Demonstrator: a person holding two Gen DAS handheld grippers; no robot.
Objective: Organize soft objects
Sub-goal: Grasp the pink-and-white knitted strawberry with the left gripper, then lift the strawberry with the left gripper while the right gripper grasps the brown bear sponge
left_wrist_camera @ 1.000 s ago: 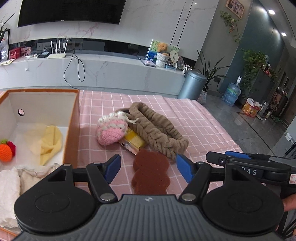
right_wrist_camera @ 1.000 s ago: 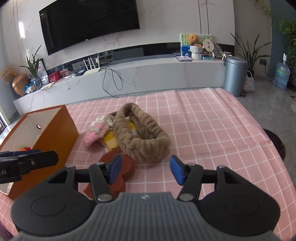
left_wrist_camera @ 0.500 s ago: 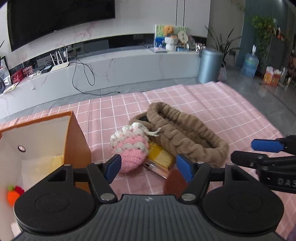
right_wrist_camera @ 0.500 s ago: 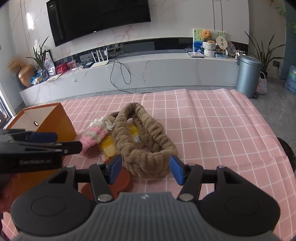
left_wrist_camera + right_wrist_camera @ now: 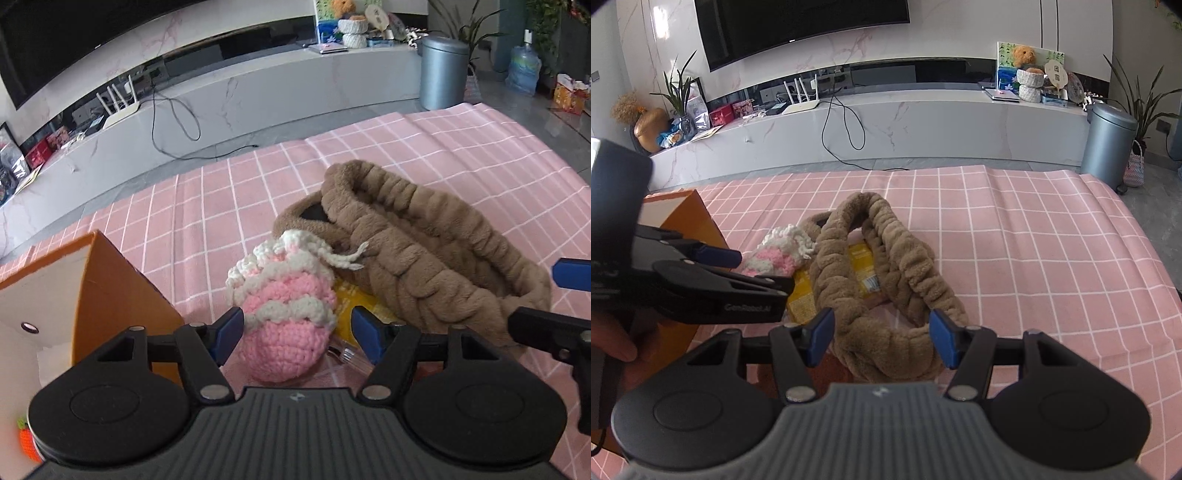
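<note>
My left gripper moved off brown sponge, now open around pink pouch; right gripper open, straddling headband. Grasps next.

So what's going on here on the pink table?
A person with tongs in each hand is sorting soft things toward the orange box. The left tongs are open around the pink and white crocheted pouch, not yet closed on it. The right tongs are open at the near end of the brown plush headband. Both items lie on the pink checked tablecloth, on a yellow packet.
</note>
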